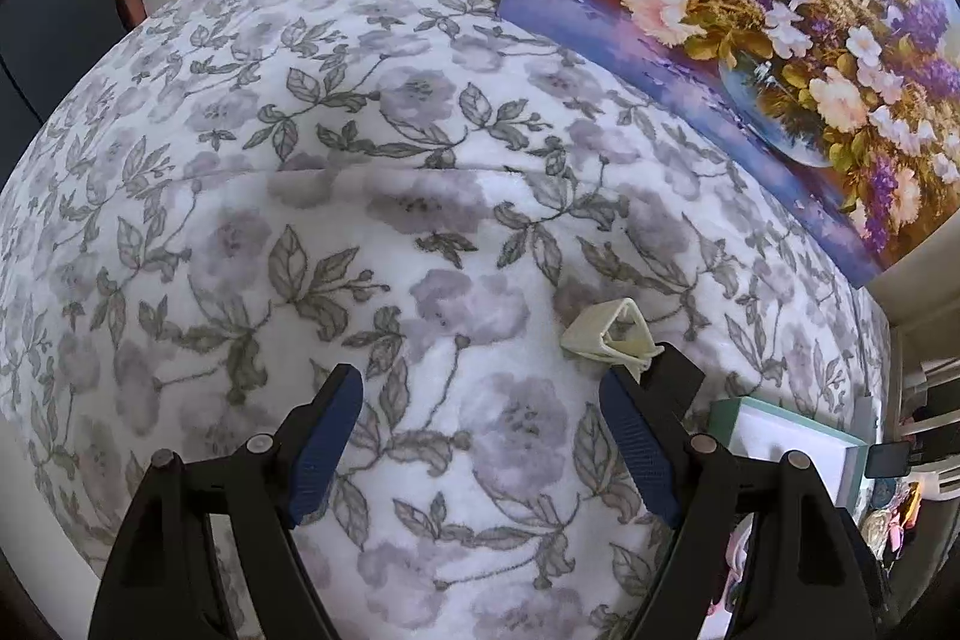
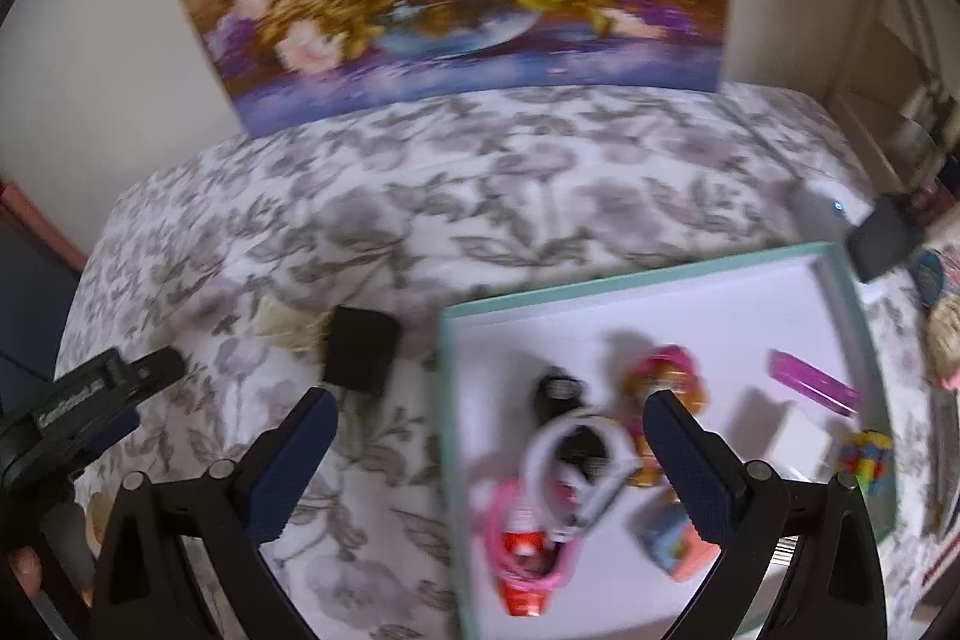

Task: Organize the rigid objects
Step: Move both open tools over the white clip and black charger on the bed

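Both our grippers, left gripper [image 1: 480, 424] and right gripper [image 2: 489, 436], gape empty over the bed [image 1: 300, 220]; the tray [image 2: 648, 280] by its edge holds toys [image 2: 528, 550].

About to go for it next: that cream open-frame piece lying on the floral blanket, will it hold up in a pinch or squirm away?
The cream frame piece looks like thin, hollow plastic, so probably light and rigid, though its slim bars might flex. It lies on the plush blanket, so it should not slide, but may sink when pressed.

Right claw [image 2: 489, 466] spread open, empty, above teal-rimmed tray [image 2: 636, 274] of small toys; black block [image 2: 362, 349] left of tray.
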`<state>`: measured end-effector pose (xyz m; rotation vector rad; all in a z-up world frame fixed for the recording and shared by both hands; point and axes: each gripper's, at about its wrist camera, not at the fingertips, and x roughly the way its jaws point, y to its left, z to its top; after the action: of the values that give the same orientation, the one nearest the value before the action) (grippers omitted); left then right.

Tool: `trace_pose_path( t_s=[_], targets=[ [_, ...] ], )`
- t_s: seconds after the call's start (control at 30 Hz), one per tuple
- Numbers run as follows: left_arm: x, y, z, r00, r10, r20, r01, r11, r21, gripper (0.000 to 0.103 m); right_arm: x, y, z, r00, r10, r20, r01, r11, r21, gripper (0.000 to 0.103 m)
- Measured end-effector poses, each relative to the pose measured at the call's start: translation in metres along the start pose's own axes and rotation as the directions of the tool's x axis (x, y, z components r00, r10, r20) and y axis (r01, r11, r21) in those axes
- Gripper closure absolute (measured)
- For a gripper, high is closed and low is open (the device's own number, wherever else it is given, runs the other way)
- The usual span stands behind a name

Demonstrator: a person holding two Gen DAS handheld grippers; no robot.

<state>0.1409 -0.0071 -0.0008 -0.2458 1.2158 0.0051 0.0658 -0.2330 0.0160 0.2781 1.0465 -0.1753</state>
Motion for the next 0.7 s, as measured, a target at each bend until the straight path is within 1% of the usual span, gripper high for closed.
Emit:
trace_pose_path(
  t_s=[0.13, 0.33, 0.5, 0.7],
  targets=[
    [0.013, -0.003, 0.009, 1.000, -0.013, -0.007, 0.013, 1.000, -0.002, 0.021, 0.017, 0.020, -0.004, 0.999, 0.012, -0.031, -0.014, 0.998, -0.063, 0.000],
    [0.033, -0.011, 0.014, 0.999, -0.035, -0.026, 0.035, 0.999, 0.017, 0.021, 0.037, 0.033, -0.002, 0.999, 0.001, -0.040, -0.005, 0.995, -0.098, 0.002],
    [0.043, -0.014, 0.019, 0.998, -0.061, -0.031, 0.061, 0.998, 0.008, 0.021, 0.050, 0.041, 0.004, 0.999, 0.015, -0.039, -0.019, 0.995, -0.098, 0.010],
    [0.047, -0.013, 0.027, 0.997, -0.082, -0.007, 0.082, 0.997, -0.002, 0.021, 0.061, 0.052, 0.008, 0.999, 0.029, -0.031, -0.032, 0.993, -0.114, 0.019]
  ],
)
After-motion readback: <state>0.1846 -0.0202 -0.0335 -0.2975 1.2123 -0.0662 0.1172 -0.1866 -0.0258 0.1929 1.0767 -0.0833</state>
